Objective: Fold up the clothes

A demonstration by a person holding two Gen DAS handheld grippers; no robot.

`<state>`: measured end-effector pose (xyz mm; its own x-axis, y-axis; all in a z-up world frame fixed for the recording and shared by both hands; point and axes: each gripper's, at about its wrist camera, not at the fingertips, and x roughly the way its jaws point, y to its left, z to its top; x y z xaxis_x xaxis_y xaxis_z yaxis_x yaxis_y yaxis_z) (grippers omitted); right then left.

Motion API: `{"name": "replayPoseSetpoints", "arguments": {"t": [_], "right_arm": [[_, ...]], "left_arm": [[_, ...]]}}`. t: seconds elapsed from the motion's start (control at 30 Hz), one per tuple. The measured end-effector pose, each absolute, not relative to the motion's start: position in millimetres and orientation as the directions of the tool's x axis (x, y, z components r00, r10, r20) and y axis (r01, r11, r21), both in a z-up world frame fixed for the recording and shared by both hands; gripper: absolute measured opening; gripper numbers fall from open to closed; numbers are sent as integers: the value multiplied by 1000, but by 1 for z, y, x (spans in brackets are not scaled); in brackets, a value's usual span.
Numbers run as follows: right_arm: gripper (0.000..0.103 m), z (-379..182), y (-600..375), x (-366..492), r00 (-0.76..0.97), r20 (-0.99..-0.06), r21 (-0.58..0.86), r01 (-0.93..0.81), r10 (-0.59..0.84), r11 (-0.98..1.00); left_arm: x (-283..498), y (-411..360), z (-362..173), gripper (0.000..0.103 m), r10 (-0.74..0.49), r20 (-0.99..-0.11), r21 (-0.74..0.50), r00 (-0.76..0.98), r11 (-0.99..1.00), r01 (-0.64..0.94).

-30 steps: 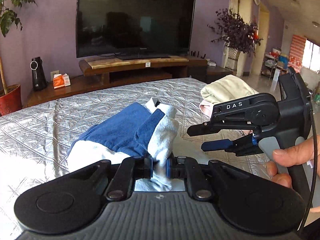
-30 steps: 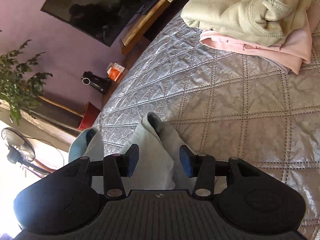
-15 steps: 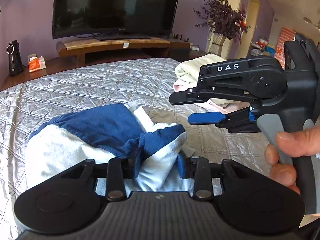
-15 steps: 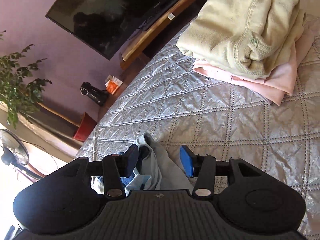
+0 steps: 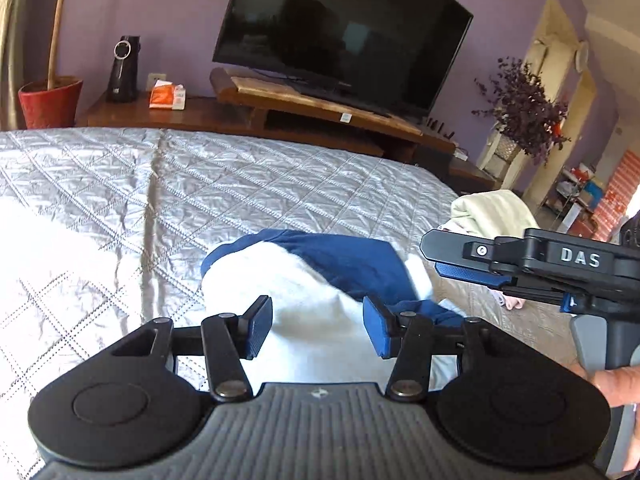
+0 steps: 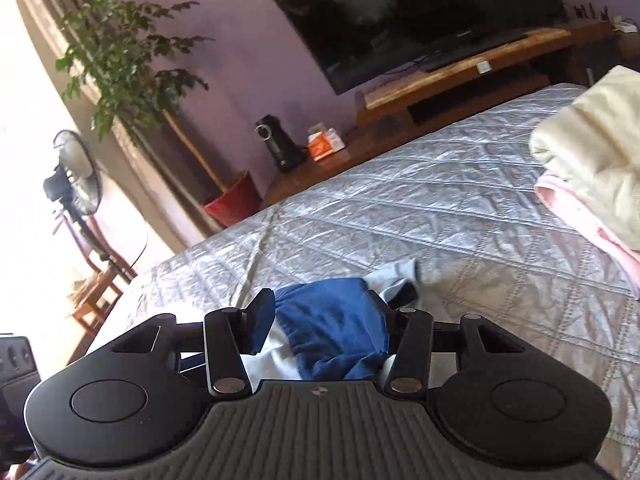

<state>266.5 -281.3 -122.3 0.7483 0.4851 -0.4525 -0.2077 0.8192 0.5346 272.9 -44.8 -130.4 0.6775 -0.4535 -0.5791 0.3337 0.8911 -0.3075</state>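
Left gripper [image 5: 318, 328] jaws just opening, apart over the soft blue-and-white garment [image 5: 320, 276] bunched on the quilted silver bedspread [image 5: 240, 184]; only its view shows the right gripper [image 5: 430, 256], fingers parted; right view alone shows a fan [image 6: 76, 176].

Quilted bedspread [image 5: 260, 184] lies bare from the blue-and-white garment [image 5: 320, 276] to the far edge. Folded cream-over-pink stack [image 6: 592, 168] blocks the right side. Right gripper [image 5: 434, 258] crowds the garment's right flank; left flank open.
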Motion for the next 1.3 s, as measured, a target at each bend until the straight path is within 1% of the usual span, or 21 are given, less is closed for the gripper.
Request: {"name": "replayPoseSetpoints", "arguments": {"t": [0.03,0.07,0.17,0.2,0.23,0.27,0.3,0.33,0.37,0.4,0.43,0.5,0.53,0.6,0.67,0.8,0.87,0.93,0.97,1.1,1.3], "right_arm": [[56,-125,-275,269,715,-464,547,-233,523,804],[56,-129,-273,272,687,-495,556,-220,532,802],[55,-141,-277,276,665,-583,531,-122,466,839],[50,-144,-283,276,669,-607,515,-79,429,853],[50,-147,-289,276,676,-640,480,-20,366,877],[51,-149,-296,275,679,-677,418,39,282,908],[53,-151,-304,273,687,-689,390,82,232,917],[54,-153,-315,269,698,-681,409,113,221,905],[55,-156,-327,266,707,-664,465,135,243,875],[59,-161,-338,262,707,-643,540,145,295,829],[65,-166,-347,258,698,-630,597,155,340,787],[74,-174,-362,251,676,-603,687,170,423,707],[77,-176,-365,248,659,-595,711,165,460,683],[78,-179,-365,242,611,-585,754,166,534,635],[80,-181,-361,231,581,-589,768,186,562,612],[81,-184,-354,214,558,-595,778,219,579,589],[86,-182,-348,218,556,-600,771,210,574,602],[98,-182,-342,225,562,-589,778,200,580,595],[101,-181,-338,230,562,-587,777,189,582,601],[99,-180,-326,251,545,-578,771,121,608,625],[99,-183,-324,288,499,-531,812,67,685,580]], "left_arm": [[276,-44,-134,45,-451,-586,-312,673,892,326],[278,-44,-138,45,-448,-592,-311,670,894,322],[279,-47,-144,45,-440,-600,-286,668,898,335],[279,-47,-146,46,-442,-598,-287,669,897,337],[279,-46,-146,46,-446,-592,-294,671,895,336],[278,-45,-147,46,-451,-586,-301,673,893,335],[278,-44,-148,46,-455,-581,-308,675,890,335],[278,-42,-149,46,-459,-574,-319,678,888,332],[278,-39,-150,44,-464,-564,-337,683,884,323],[278,-36,-150,44,-467,-553,-353,689,881,314],[279,-33,-150,44,-467,-541,-368,699,879,303],[280,-31,-151,44,-463,-535,-378,707,879,289],[280,-31,-153,45,-458,-538,-376,707,882,285],[280,-33,-156,44,-444,-549,-358,708,891,281],[279,-34,-157,45,-441,-546,-350,712,892,285],[281,-25,-151,44,-446,-511,-402,735,880,254],[283,-24,-151,45,-443,-509,-402,738,880,252],[285,-28,-157,45,-442,-543,-388,714,886,253],[286,-30,-159,45,-440,-554,-378,707,890,257],[284,-34,-161,45,-426,-559,-332,711,901,279],[287,-28,-163,43,-441,-557,-377,704,889,258]]}}
